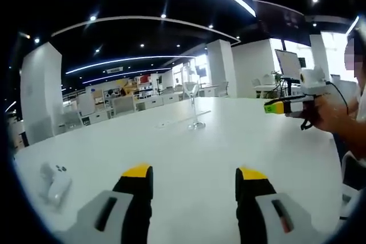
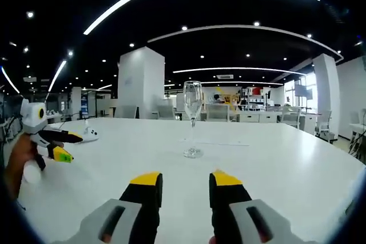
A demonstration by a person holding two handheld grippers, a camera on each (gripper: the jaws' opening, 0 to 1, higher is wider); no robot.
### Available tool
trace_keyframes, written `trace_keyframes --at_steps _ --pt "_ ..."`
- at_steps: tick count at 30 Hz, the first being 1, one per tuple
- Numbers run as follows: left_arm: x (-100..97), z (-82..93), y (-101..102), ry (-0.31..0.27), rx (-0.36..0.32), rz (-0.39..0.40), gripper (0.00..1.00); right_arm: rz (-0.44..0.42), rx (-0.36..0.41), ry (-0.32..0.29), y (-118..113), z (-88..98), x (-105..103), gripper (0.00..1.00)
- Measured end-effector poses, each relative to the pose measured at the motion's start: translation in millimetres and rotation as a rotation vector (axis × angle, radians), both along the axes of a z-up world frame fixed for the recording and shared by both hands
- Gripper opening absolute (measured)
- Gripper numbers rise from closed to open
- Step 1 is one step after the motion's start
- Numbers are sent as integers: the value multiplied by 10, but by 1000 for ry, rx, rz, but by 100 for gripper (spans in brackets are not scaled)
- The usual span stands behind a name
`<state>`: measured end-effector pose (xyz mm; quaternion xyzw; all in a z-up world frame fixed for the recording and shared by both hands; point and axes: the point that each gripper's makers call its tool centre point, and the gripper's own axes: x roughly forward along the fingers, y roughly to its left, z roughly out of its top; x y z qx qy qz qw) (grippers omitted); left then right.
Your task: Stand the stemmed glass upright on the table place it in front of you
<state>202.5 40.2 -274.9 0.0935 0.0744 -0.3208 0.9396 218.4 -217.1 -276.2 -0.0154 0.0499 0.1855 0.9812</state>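
In your left gripper view, your left gripper (image 1: 194,180) hangs low over the white table (image 1: 229,141) with its yellow-tipped jaws spread wide and nothing between them. The stemmed glass (image 1: 193,103) stands upright on its foot well ahead of those jaws, near the middle of the table, touching neither gripper. Your right gripper (image 1: 269,107) comes in from the right edge, held in your hand (image 1: 326,112) above the table, well apart from the glass; from this angle you cannot tell how far its jaws are parted. A small white object (image 1: 54,181) lies on the table at the near left. In your right gripper view, your right gripper (image 2: 184,186) sits above the table (image 2: 286,158) with its jaws parted a moderate way and empty. The stemmed glass (image 2: 192,117) stands upright straight ahead of them, apart from the tips. Your left gripper (image 2: 64,147) shows at the left edge with its jaws apart and empty, and a small white object (image 2: 88,135) rests on the table just beyond it.
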Motion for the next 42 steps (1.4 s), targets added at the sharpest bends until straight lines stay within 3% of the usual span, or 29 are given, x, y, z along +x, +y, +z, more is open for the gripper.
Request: trace_keyframes --at_steps 4,6,12,18,21,23,29,36,42 --pt "1 46 11 -6 -34 3 59 37 11 -14 78 -12 -62 36" --pt "-4 53 12 -15 -32 4 59 42 -21 -36 98 -10 -94 36" --pt "6 92 43 -33 -45 13 59 58 -41 -1 162 -85 -169 37" --pt "30 169 111 -43 -109 33 59 96 -94 18 276 -166 -227 38" --pt "60 164 149 -30 -122 57 59 109 -96 -18 308 -84 -246 40" --pt "64 172 157 -33 -122 63 59 113 -65 -47 305 -3 -258 42" --pt "52 105 106 -19 -64 60 59 91 -28 -46 230 24 -271 42" --pt "17 223 89 -77 -79 51 58 72 -89 -23 221 -68 -275 42" --pt "17 219 60 -77 -80 47 58 76 -133 -17 233 -121 -269 42"
